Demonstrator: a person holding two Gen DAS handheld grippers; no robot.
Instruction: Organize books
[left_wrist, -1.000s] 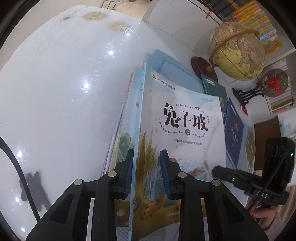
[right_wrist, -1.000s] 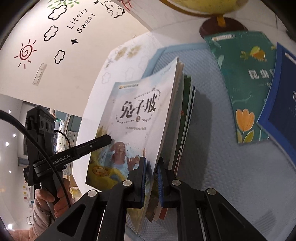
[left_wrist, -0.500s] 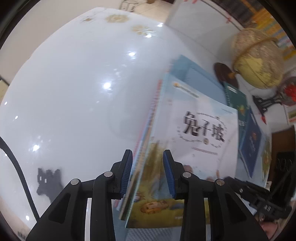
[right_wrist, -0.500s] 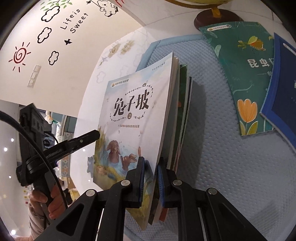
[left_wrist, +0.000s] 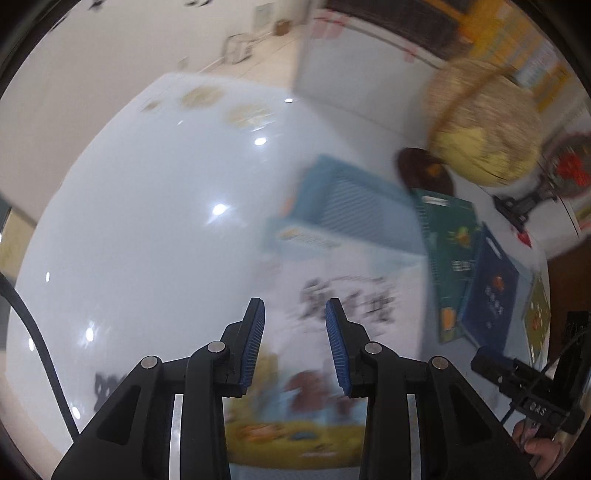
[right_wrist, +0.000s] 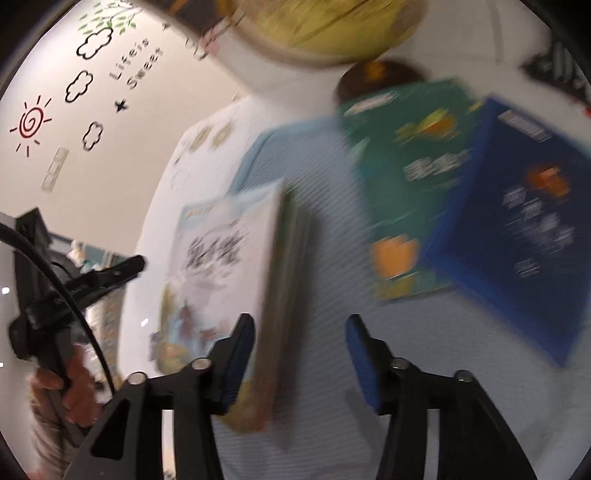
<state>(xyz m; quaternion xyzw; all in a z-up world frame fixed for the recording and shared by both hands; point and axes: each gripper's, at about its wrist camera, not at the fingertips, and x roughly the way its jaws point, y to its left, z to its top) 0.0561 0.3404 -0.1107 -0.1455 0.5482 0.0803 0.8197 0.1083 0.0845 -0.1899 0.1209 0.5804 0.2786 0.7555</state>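
Note:
The stack of books, topped by a white cover with black characters (left_wrist: 343, 332), sits on the blue mat (left_wrist: 351, 199). Blur hides whether it lies flat or leans. My left gripper (left_wrist: 294, 310) hovers above the cover, open, pads clear of it. My right gripper (right_wrist: 300, 325) has its jaws opening wide. The stack's edge (right_wrist: 280, 295) stands just inside the left finger (right_wrist: 240, 347), and the right finger is far from it. A green book (right_wrist: 406, 166) and a dark blue book (right_wrist: 524, 221) lie on the mat to the right.
A globe (left_wrist: 484, 125) on a dark round base stands behind the mat. The glossy white table (left_wrist: 147, 221) stretches away to the left. Another small book (left_wrist: 539, 314) lies at the far right. A hand holds the other gripper (right_wrist: 74, 288) left of the stack.
Both grippers have let go of the stack and drawn back from it. The left one rose above the cover. The right jaws spread from nearly shut to wide.

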